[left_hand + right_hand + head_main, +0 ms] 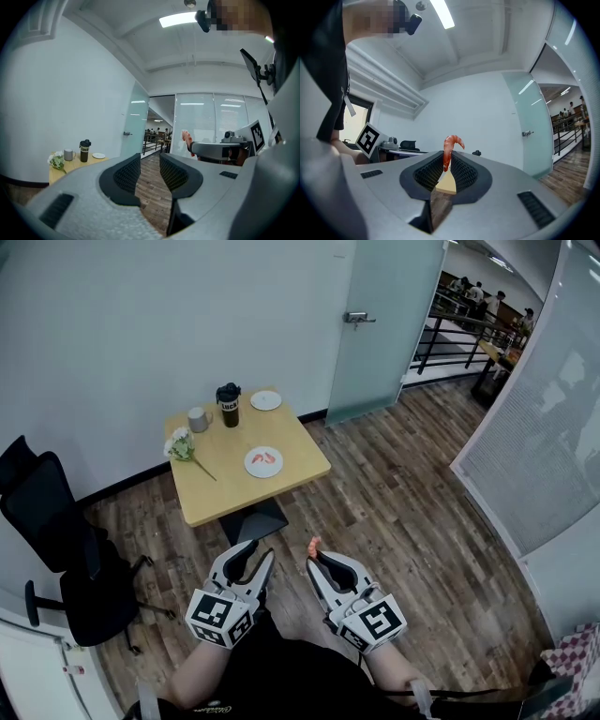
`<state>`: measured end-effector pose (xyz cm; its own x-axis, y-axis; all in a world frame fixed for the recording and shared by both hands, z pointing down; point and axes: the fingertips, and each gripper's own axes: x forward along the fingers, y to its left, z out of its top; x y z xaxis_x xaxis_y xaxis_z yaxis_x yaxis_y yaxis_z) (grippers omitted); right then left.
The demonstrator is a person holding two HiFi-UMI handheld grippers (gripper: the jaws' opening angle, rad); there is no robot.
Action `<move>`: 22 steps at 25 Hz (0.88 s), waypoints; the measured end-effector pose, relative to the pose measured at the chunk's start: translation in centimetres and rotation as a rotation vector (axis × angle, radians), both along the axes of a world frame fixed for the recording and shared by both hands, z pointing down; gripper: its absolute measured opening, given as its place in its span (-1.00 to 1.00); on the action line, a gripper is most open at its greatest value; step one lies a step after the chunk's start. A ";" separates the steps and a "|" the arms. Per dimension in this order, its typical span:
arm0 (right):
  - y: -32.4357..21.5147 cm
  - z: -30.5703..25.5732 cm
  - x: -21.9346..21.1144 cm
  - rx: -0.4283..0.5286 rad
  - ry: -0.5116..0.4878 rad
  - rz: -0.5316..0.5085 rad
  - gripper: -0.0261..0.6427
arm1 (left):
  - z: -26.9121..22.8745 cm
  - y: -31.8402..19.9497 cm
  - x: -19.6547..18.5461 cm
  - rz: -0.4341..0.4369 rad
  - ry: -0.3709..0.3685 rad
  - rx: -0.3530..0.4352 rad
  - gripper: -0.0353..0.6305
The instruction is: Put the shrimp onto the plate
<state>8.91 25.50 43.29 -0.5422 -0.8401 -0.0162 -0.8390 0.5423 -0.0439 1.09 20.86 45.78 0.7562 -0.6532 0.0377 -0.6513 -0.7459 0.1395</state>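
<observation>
Though far from the table (225, 491) on plank floor (403, 512), left gripper (260, 552) narrowly apart, right gripper (318, 559) on shrimp (313, 545).

Your left gripper (262, 555) and right gripper (319, 561) are pale grey with black ribbed pads, and each cube is patterned in black-and-white squares; the shrimp (449, 149) is orange-red. Your table (234, 488) is light yellow wood; the plate (251, 466) is white with orange-red pieces on it; the bottle (228, 407) is black; the mug (197, 419) is grey; the flowers (179, 443) are white with green leaves. The floor (403, 493) is brown wood plank; the chair (56, 540) is black.
</observation>
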 end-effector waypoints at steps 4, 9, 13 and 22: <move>-2.1 -0.3 0.4 0.008 -0.006 0.002 -0.78 | -0.2 -2.0 0.0 -0.015 -0.004 0.016 -0.50; -5.8 -0.4 -0.2 0.007 -0.002 -0.023 -0.78 | 0.2 -5.6 -0.6 -0.039 -0.006 0.008 -0.50; -9.8 -0.6 -0.8 0.003 0.001 -0.039 -0.78 | -0.1 -9.6 -0.9 -0.047 -0.002 0.008 -0.50; -19.7 -1.7 -2.7 -0.004 0.004 -0.037 -0.78 | -1.0 -19.4 -2.5 -0.035 -0.004 -0.002 -0.50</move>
<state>6.22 5.80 41.58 -0.5726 -0.8198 -0.0101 -0.8188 0.5725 -0.0427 -1.44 1.48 44.79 0.7330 -0.6789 0.0423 -0.6773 -0.7226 0.1382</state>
